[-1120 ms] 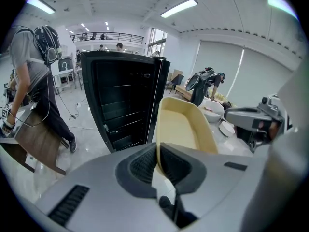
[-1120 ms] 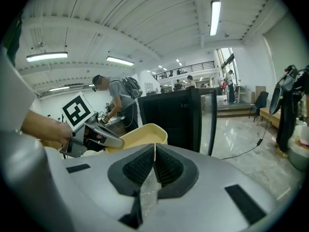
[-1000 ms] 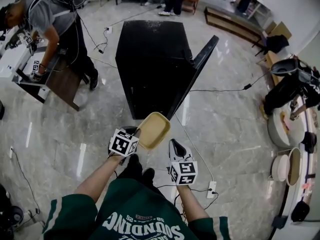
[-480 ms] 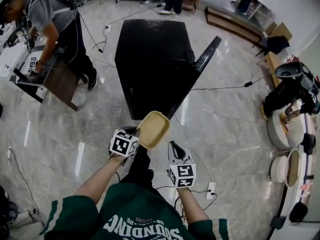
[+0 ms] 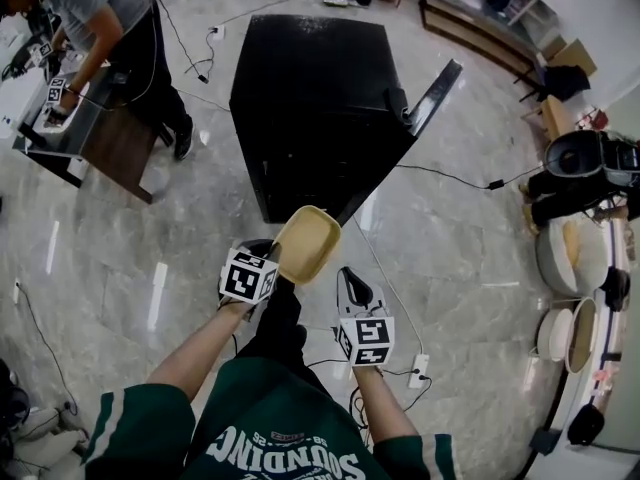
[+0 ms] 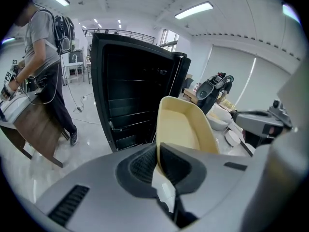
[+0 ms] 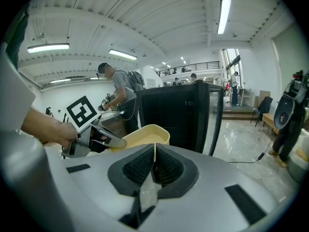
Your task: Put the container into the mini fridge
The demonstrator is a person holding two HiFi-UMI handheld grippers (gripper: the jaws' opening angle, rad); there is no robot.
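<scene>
Two grippers, one cream container, one black mini fridge with its one door swung open to the right.
The left gripper is clamped on the near rim of the container, holding it up over the floor just in front of the mini fridge, not yet inside. The right gripper hangs a little nearer and to the right, its jaws pressed together with nothing between them. One person in grey bends over a table at the far left. Compared with a second ago, the mini fridge sits closer to the container, the container is still gripped the same way, and the door is open as before.
</scene>
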